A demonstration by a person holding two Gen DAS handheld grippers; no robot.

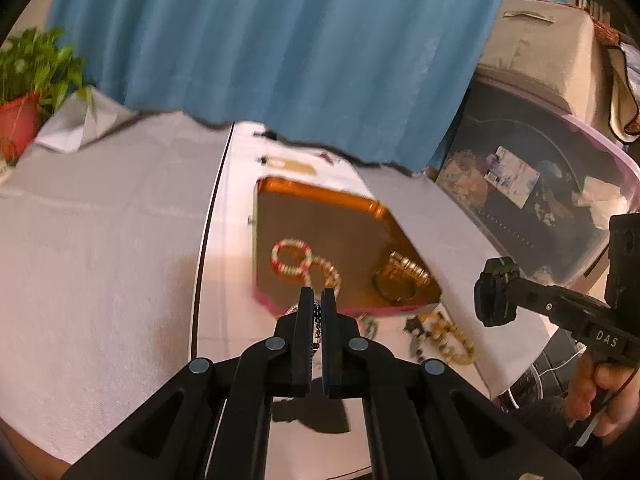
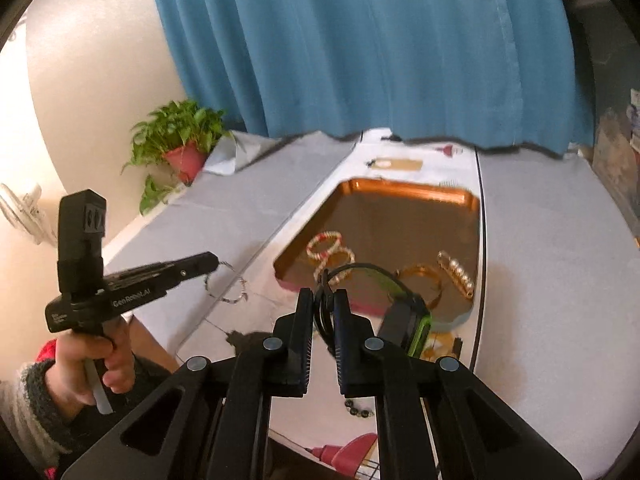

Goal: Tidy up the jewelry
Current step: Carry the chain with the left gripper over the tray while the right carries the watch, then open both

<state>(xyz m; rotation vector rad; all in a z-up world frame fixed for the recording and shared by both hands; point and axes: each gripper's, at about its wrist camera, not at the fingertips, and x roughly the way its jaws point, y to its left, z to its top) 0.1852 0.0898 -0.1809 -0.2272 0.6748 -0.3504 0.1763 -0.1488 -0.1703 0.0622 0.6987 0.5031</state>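
A copper tray (image 1: 320,204) (image 2: 408,190) lies on a white table and holds a red-and-white bead bracelet (image 1: 291,257) (image 2: 325,245), a gold bracelet (image 1: 330,276) (image 2: 340,262), a gold bangle (image 1: 396,286) (image 2: 420,276) and a gold clip (image 2: 456,274). My left gripper (image 1: 317,304) (image 2: 216,260) is shut on a black-and-white beaded bracelet (image 1: 318,316) (image 2: 226,286) that hangs near the tray's front left corner. My right gripper (image 2: 323,300) (image 1: 494,296) is shut on a black watch with a green-edged face (image 2: 408,320), held above the tray's front edge.
More gold and dark jewelry (image 1: 444,334) lies on the table in front of the tray. A potted plant (image 2: 180,140) stands at the far left, blue curtain (image 2: 360,40) behind. A clear pink-rimmed bin (image 1: 540,184) stands to the right. White cloth (image 1: 100,260) covers the left.
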